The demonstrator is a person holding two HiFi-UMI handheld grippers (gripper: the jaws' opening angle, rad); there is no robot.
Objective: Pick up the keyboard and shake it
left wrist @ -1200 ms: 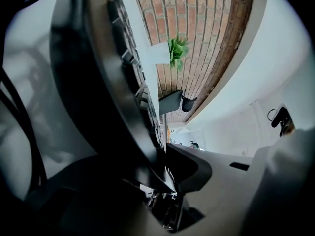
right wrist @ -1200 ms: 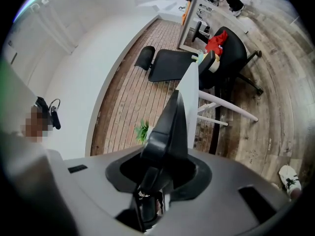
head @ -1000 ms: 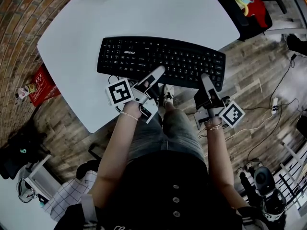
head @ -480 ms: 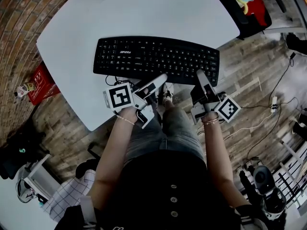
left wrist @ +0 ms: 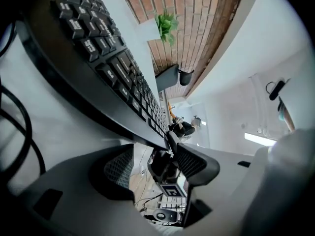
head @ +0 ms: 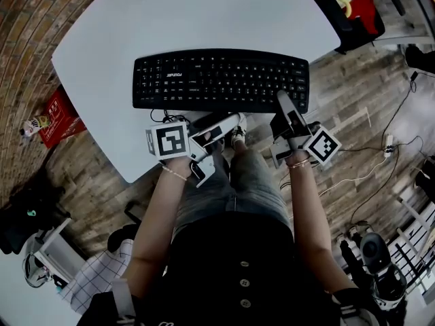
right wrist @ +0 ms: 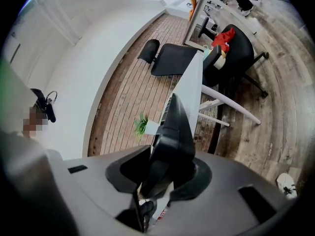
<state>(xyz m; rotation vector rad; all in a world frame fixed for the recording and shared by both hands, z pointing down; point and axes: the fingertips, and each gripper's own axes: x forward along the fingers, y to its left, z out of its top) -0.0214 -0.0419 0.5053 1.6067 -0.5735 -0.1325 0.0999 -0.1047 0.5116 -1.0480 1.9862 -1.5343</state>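
Observation:
The black keyboard [head: 217, 80] lies flat on the white table [head: 102, 53], its long side across the head view. My left gripper [head: 228, 123] sits just in front of the keyboard's near edge, turned sideways along it. Its jaws have just been opening and now stand open with nothing between them. In the left gripper view the keyboard [left wrist: 98, 53] runs past above the left gripper [left wrist: 155, 163], apart from the pads [left wrist: 118, 168]. My right gripper [head: 284, 104] is shut on the keyboard's near right corner, and that corner [right wrist: 172, 127] fills the gap of the right gripper [right wrist: 165, 176].
The keyboard's black cable [head: 160, 116] loops off the table's near edge beside my left hand. A red box [head: 58, 117] lies on the wooden floor at the left. A black chair [head: 346, 12] stands beyond the table's right corner. A green plant [left wrist: 167, 23] stands at the table's far side.
The keyboard has swung level and shifted left on the table. My left gripper has let go of its near edge, opened and drawn back. The right gripper keeps its hold.

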